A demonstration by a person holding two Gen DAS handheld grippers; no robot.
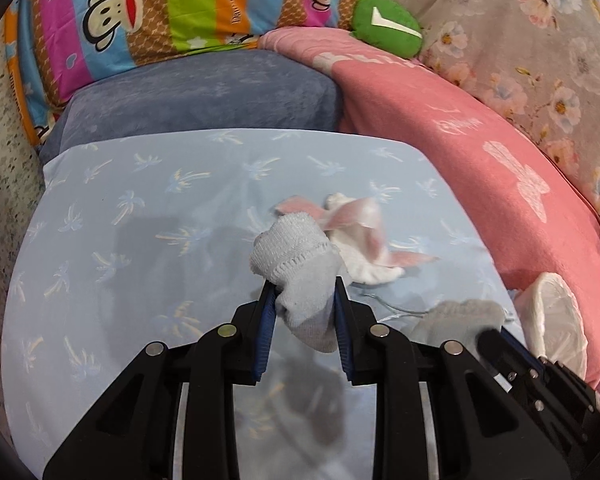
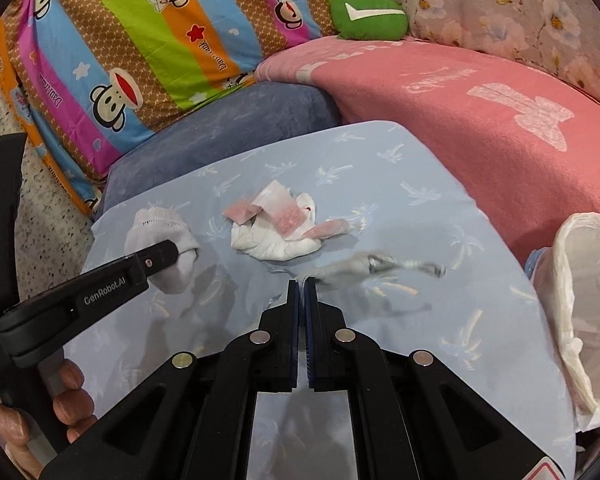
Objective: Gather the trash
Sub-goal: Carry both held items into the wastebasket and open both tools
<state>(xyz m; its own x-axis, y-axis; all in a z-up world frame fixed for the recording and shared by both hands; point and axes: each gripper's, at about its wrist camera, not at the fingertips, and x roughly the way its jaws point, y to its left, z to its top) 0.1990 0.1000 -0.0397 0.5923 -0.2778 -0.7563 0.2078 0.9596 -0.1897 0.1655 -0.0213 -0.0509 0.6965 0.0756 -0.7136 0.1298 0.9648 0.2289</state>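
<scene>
My left gripper (image 1: 305, 286) is shut on a white sock (image 1: 300, 264) and holds it above the light blue sheet (image 1: 140, 220); it also shows in the right wrist view (image 2: 168, 250) with the sock (image 2: 160, 224). My right gripper (image 2: 302, 282) is shut on a grey sock (image 2: 360, 266), blurred, hanging to the right of its tips; the grey sock also shows in the left wrist view (image 1: 456, 320). A crumpled pile of white tissue and pink wrapper (image 2: 284, 228) lies on the sheet between the grippers, also in the left wrist view (image 1: 360, 236).
A white plastic bag (image 2: 580, 300) stands open at the sheet's right edge, also in the left wrist view (image 1: 556, 320). A pink blanket (image 2: 480, 112), a blue-grey cushion (image 2: 228, 128), a striped monkey pillow (image 2: 140, 40) and a green plush (image 2: 368, 14) lie behind.
</scene>
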